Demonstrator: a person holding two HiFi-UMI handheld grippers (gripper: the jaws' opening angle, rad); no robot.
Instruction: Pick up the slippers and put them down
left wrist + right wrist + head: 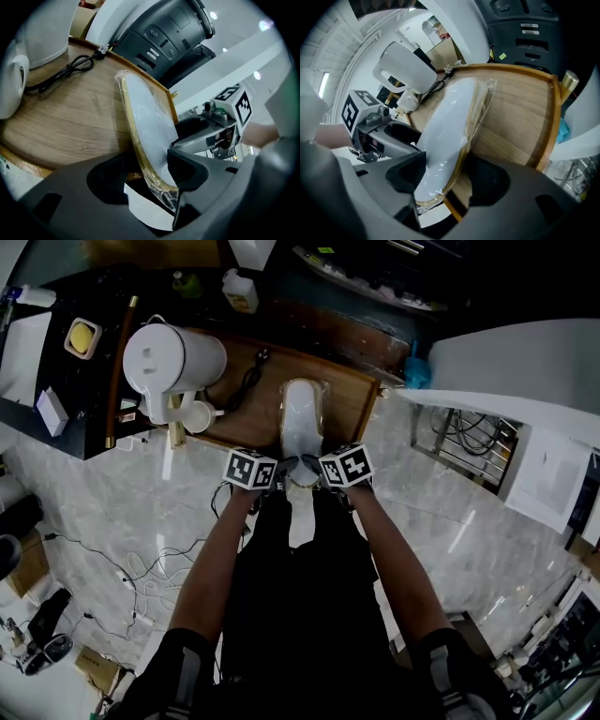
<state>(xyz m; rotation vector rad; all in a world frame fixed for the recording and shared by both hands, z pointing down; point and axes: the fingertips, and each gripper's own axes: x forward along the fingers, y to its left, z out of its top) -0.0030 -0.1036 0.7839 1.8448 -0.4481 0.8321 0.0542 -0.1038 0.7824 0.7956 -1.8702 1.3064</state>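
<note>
The slippers (302,413), a white pair wrapped in clear plastic, lie on the wooden table (352,395) with the heel end over its near edge. My left gripper (281,470) and right gripper (316,469) flank that heel end, their marker cubes side by side. In the left gripper view the slippers (145,117) run between the jaws of the left gripper (150,173), with a dark gap on one side. In the right gripper view the slippers (450,122) likewise sit between the spread jaws of the right gripper (443,185), and the table's edge shows through the gap.
A white kettle (173,357), a white cup (197,416) and a black cord (246,385) occupy the table's left part. A black counter (56,381) adjoins at the left. A white slanted panel (525,362) stands at the right. Cables trail on the marble floor (141,559).
</note>
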